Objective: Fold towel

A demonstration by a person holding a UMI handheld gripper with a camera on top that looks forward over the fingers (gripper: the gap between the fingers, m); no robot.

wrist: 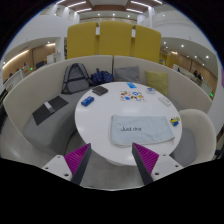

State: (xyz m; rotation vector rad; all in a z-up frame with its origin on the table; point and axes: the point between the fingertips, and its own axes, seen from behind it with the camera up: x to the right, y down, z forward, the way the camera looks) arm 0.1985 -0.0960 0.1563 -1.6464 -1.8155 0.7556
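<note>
Left to right: dark flat object (50,110) mid-left on bench; round white table (100,125) frame centre; pale grey folded towel (145,130) right of centre. Your gripper (113,160) spread wide, holding nothing, towel just beyond fingertips.

- One round white table (100,125).
- One folded grey towel (143,128) on it.
- One gripper (112,160), two magenta pads (76,158), spread apart.
- One black backpack (76,77).
- Perhaps four small items (131,96) on the far tabletop.
</note>
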